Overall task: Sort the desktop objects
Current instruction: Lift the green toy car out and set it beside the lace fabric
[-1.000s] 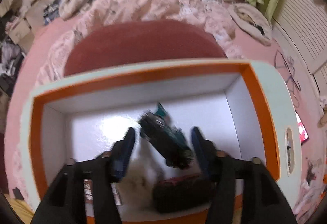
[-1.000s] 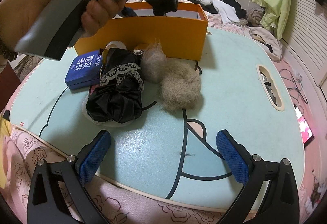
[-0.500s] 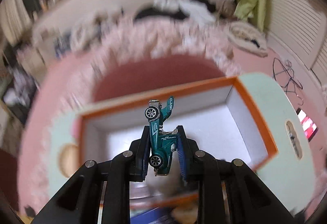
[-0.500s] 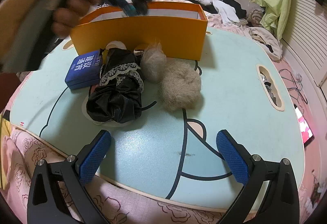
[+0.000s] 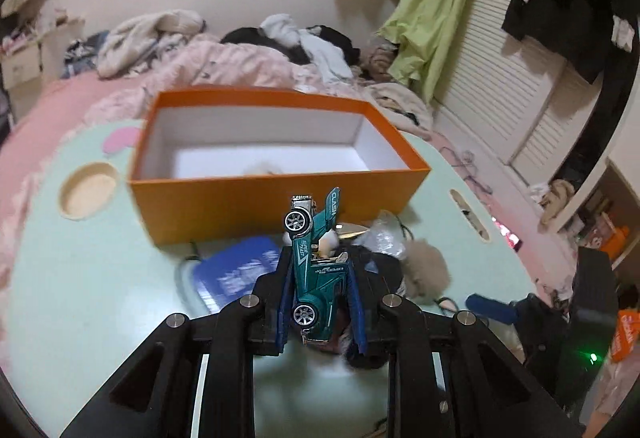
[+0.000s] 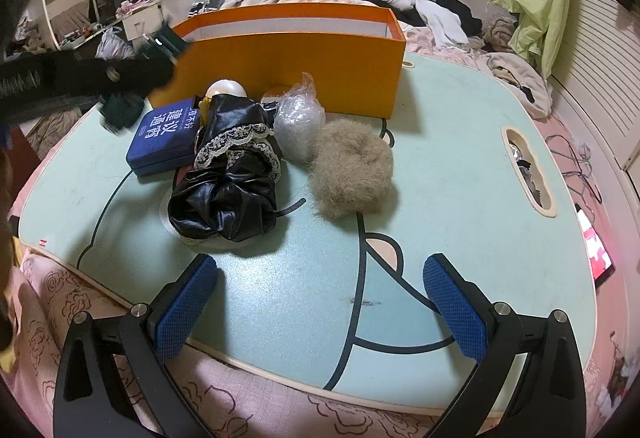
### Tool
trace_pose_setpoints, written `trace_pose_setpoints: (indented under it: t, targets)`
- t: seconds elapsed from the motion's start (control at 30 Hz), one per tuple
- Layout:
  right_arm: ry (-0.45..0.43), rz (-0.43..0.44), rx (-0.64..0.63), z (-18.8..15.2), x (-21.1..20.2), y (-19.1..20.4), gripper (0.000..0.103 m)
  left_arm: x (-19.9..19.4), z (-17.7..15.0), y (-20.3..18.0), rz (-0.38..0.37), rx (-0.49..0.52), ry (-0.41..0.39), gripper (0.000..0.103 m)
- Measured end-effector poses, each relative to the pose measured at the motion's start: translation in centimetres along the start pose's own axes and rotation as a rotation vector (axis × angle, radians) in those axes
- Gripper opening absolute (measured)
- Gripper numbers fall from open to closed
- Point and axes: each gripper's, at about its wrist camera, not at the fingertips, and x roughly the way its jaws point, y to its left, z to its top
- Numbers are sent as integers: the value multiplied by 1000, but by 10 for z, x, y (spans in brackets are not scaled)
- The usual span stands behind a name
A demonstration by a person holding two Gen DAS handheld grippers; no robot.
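A teal toy car [image 5: 308, 278] stands nose-up between the blue pads of my left gripper [image 5: 318, 262], which is shut on it. It hangs above the table in front of the orange box [image 5: 280, 198], over a blue case [image 5: 236, 274]. In the right wrist view the left gripper [image 6: 100, 78] is a dark blur at the box's [image 6: 288, 66] left corner. My right gripper [image 6: 320, 294] stands open over the table's near edge, holding nothing. Ahead of it lie a black lace-trimmed cloth [image 6: 232, 182], the blue case [image 6: 168, 138], a clear plastic bag [image 6: 298, 122] and a tan fur ball [image 6: 352, 174].
The mint-green table [image 6: 460, 158] rests on a pink bed. It has a round cup recess [image 5: 88, 190] at the left and a long slot [image 6: 528, 170] at the right. Clothes are piled behind the box. A bright phone screen [image 6: 596, 250] lies off the right edge.
My left gripper shut on the teal car inside the box, lifted it out and drew back over the near wall toward the blue case. The right gripper has not moved.
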Motion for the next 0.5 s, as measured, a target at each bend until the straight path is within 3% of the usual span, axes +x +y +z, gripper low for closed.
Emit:
trace_pose_setpoints:
  t: [0.1, 0.2, 0.23, 0.33, 0.37, 0.43, 0.5]
  targets:
    - [1, 1, 0, 0, 0, 0, 102, 10, 0, -3, -17, -26, -2, 39]
    - [-1, 0, 1, -1, 0, 1, 102, -12, -11, -5, -65, -23, -92, 49]
    - [0, -1, 0, 0, 0, 1, 102, -18, -12, -6, -52, -12, -106, 56]
    - [0, -1, 0, 0, 0, -1, 102, -33, -26, -8, 76, 65, -82, 59]
    - [0, -1, 0, 0, 0, -1, 102, -37, -33, -10, 106, 88, -74, 64]
    - [0, -1, 1, 0, 1, -1, 103, -43, -51, -11, 141, 130, -50, 77]
    - [0, -1, 0, 0, 1, -1, 103, -42, -68, -13, 159, 151, -11, 78]
